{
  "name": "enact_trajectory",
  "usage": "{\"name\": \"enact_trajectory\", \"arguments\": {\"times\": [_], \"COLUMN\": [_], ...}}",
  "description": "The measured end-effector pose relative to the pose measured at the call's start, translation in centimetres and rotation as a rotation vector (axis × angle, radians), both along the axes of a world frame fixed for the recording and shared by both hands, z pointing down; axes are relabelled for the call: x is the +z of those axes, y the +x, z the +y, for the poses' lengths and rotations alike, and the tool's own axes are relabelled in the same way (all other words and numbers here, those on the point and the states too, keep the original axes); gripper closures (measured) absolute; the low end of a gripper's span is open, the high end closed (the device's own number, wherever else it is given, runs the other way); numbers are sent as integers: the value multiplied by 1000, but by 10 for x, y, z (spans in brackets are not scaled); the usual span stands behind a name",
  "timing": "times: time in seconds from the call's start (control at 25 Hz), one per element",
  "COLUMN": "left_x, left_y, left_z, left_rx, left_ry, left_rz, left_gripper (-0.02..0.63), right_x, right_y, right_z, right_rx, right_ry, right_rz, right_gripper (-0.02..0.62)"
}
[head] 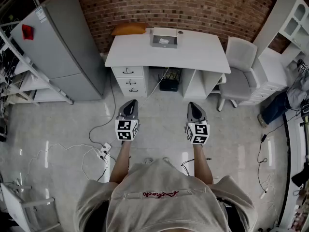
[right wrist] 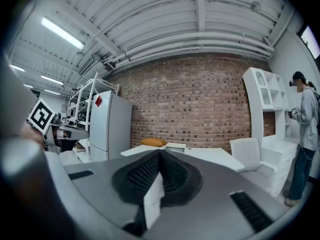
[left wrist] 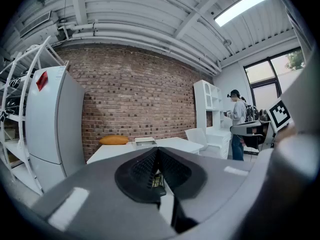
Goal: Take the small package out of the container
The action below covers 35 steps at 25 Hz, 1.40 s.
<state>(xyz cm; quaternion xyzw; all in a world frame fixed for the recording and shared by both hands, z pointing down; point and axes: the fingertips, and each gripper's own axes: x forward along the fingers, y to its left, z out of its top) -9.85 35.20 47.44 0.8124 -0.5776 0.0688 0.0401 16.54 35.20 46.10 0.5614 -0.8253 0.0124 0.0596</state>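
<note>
Both tongs are fully closed and empty: the left gripper [head: 130,103] and the right gripper [head: 194,105] each show their jaws pressed tip to tip with nothing between them. I hold them side by side above the floor, well apart from the white desk [head: 203,52].

The container [head: 164,46] sits at the rear middle of the desk, just beside an orange cushion [head: 128,29]. A pale item inside it – I take it for the small package [head: 164,41] – lies low between the walls.

Hazards from this position:

- Floor cables and a power strip [head: 103,152] lie near my left foot; a careless step toward the desk could snag them.
- Arriving with closed jaws would push the package instead of gripping it, so one gripper must open first.
- The container looks light. A jaw catching its wall could drag or tip it – the other gripper may need to steady it.
- The package looks thin and may slip out of a shallow pinch.
</note>
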Motion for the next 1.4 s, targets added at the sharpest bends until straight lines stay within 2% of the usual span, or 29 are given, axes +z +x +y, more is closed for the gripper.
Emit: {"name": "enact_trajectory", "arguments": {"times": [0.44, 0.72, 1.04, 1.2, 1.4], "left_x": [8, 8, 13, 20, 33], "left_y": [10, 24, 49, 58, 67], "left_z": [-7, -10, -9, -8, -11], "left_rx": [0, -11, -29, -30, -39], "left_ry": [-9, -11, -18, -25, -49], "left_rz": [4, 15, 9, -25, -15], "left_gripper": [597, 597, 597, 597, 597], "right_x": [8, 2, 10, 16, 25], "right_y": [1, 4, 23, 31, 39], "right_z": [-7, -13, -21, -22, -27], "right_rx": [-32, -80, -100, -104, -105], "right_ry": [-12, 21, 20, 11, -8], "right_rz": [10, -6, -18, -24, -22], "right_gripper": [586, 586, 586, 586, 586]}}
